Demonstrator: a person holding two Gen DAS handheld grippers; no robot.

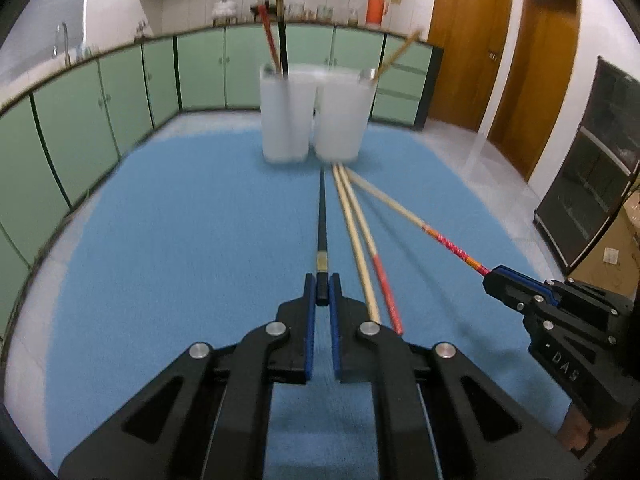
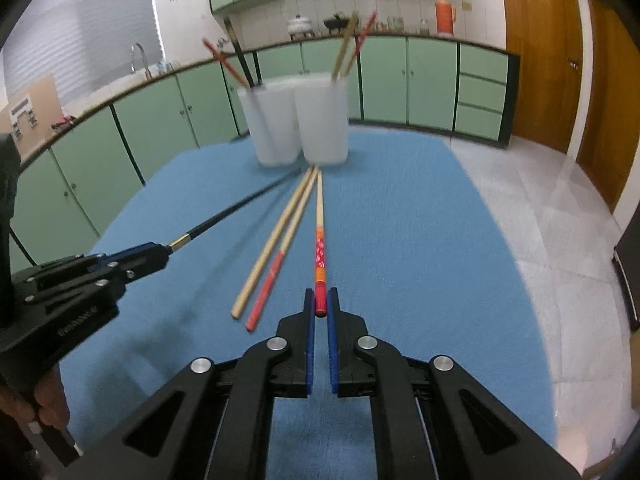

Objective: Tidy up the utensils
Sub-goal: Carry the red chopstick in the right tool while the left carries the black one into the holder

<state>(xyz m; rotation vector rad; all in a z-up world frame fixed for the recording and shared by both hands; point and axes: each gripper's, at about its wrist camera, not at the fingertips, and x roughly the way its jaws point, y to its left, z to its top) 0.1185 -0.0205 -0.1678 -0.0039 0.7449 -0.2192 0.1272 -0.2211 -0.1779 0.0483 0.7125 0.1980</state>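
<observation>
We hold a black chopstick [image 1: 322,216] by its thick end in our left gripper [image 1: 322,292], and a flowery red chopstick [image 2: 319,240] in our right gripper [image 2: 321,304], both pinched tight. They are light, stiff and slippery. Two more lie on the blue cloth [image 1: 180,240]. The white cups [image 1: 286,116] look blurry.
</observation>
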